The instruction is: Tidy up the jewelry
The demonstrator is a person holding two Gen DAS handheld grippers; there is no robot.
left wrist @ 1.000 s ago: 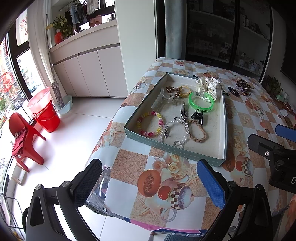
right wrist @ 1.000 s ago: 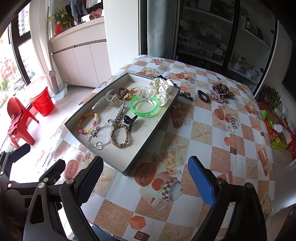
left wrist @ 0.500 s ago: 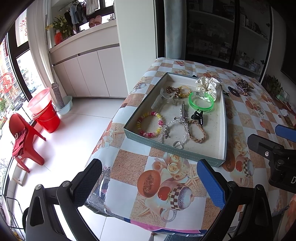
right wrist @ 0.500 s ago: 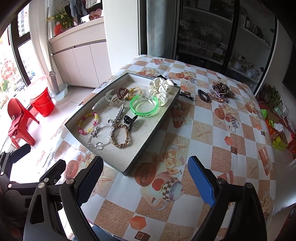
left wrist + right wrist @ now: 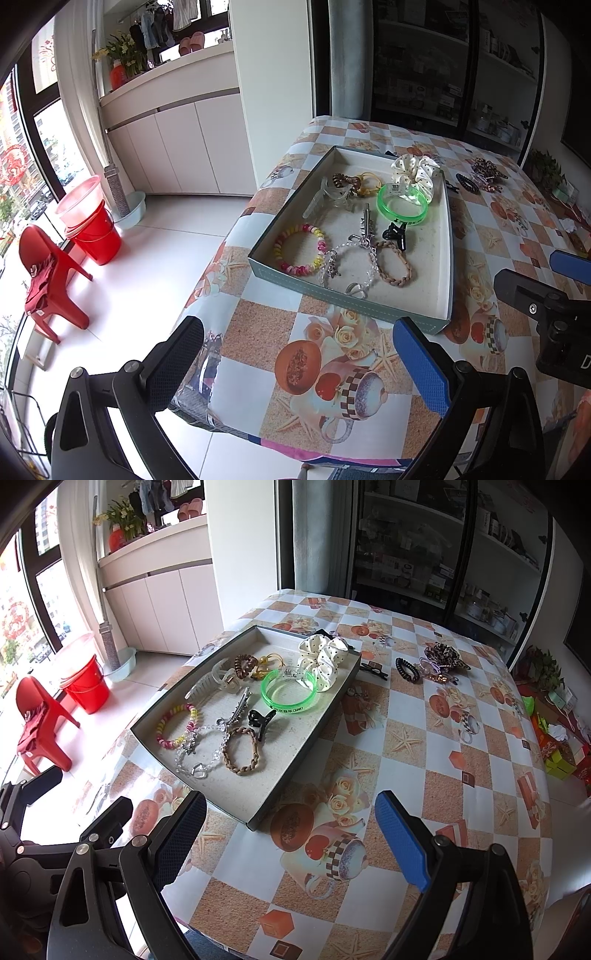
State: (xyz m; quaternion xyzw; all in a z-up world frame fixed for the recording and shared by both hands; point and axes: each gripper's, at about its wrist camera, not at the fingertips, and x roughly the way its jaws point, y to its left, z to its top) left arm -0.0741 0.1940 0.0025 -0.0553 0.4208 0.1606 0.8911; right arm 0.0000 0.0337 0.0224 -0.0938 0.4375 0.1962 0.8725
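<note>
Green bangle [image 5: 289,693] and bracelets lie in the tray [image 5: 236,814] on your bench [image 5: 443,794]; more hair ties [image 5: 408,670] lie beyond it. Both tongs, left [image 5: 299,360] and right [image 5: 291,838], gape wide, empty.

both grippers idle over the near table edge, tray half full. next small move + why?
Probably send the right gripper forward to the black spiral hair tie on the tablecloth. Both grippers are open and empty, the tray already holds bracelets and clips, and the loose pieces outside it lie on the right gripper's side, beyond the tray.
</note>
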